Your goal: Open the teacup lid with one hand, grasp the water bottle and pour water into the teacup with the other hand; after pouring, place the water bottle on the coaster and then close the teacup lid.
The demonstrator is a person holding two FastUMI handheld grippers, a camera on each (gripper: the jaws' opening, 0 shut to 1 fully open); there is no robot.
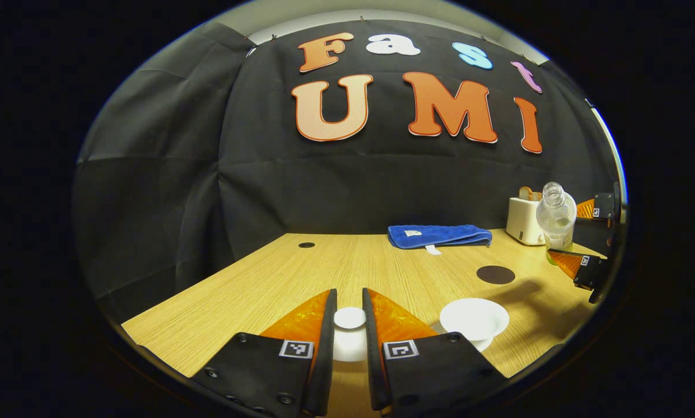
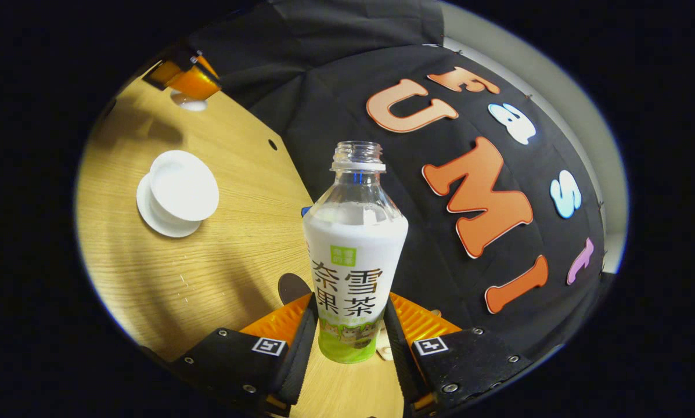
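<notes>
My left gripper (image 1: 350,319) is holding the white teacup lid (image 1: 349,318) by its knob, with both fingers pressed on it. In the left gripper view the open teacup (image 1: 474,319) sits on its saucer (image 1: 479,343) at about 4 o'clock from the lid, just beside it on the wooden table (image 1: 266,278). The round dark coaster (image 1: 495,274) lies past the cup, at about 1 o'clock from it. A blue towel (image 1: 439,235) lies folded at the back of the table, and a small white toaster (image 1: 524,220) stands at 3 o'clock from the towel. My right gripper (image 2: 350,325) is closed tight on the water bottle (image 2: 354,255), low on its label. The bottle has no cap, and it leans toward the cup side. In the right gripper view the cup (image 2: 183,186) is at about 10 o'clock from the bottle, well apart.
</notes>
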